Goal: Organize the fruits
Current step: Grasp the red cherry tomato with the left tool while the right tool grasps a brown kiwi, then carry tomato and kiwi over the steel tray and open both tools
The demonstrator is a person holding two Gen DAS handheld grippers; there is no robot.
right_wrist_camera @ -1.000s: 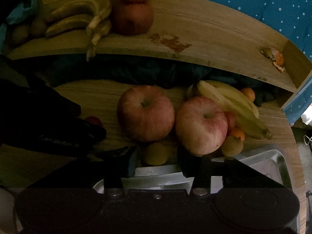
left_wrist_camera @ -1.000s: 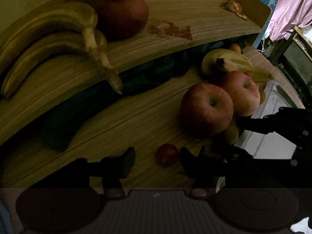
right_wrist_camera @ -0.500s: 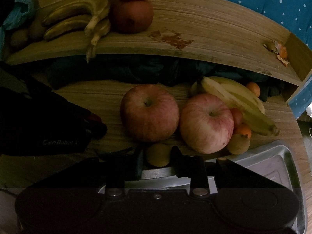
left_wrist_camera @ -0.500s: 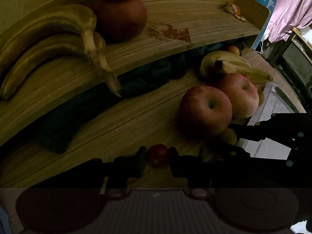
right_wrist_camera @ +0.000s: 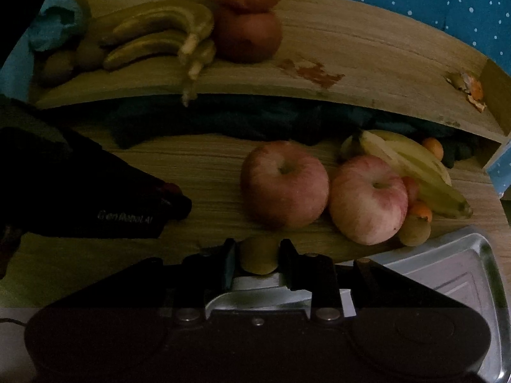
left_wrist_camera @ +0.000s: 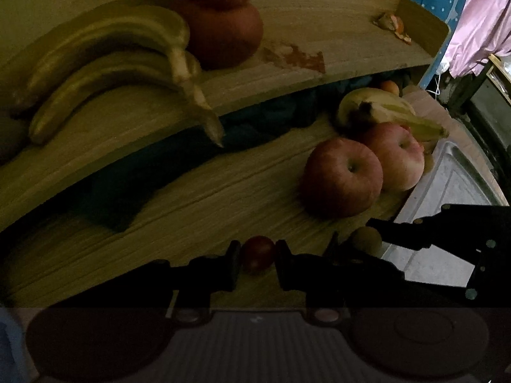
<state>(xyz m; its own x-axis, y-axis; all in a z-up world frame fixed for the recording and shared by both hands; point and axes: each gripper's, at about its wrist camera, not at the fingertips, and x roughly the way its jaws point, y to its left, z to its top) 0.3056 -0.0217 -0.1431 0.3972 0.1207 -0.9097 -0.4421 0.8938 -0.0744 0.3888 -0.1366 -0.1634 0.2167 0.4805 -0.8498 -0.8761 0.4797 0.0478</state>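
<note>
My left gripper (left_wrist_camera: 257, 257) is shut on a small red fruit (left_wrist_camera: 258, 253) low over the wooden table (left_wrist_camera: 191, 210). My right gripper (right_wrist_camera: 258, 257) is shut on a small yellow-green fruit (right_wrist_camera: 258, 255) at the tray's near corner; the same fruit (left_wrist_camera: 365, 240) shows in the left wrist view between the right gripper's fingers. Two red apples (right_wrist_camera: 284, 183) (right_wrist_camera: 367, 199) lie side by side behind it, with a banana bunch (right_wrist_camera: 412, 169) and small orange fruits (right_wrist_camera: 421, 212) to their right.
A raised wooden shelf (right_wrist_camera: 351, 63) holds a banana bunch (right_wrist_camera: 159, 41), two stacked apples (right_wrist_camera: 247, 12) and a bit of orange peel (right_wrist_camera: 472, 92). Dark cloth (right_wrist_camera: 255, 121) fills the gap beneath. A metal tray (right_wrist_camera: 453, 274) lies at the right.
Both grippers went from open to shut: the left closed on the small red fruit, the right on the small yellow-green fruit. Both views shifted slightly.
</note>
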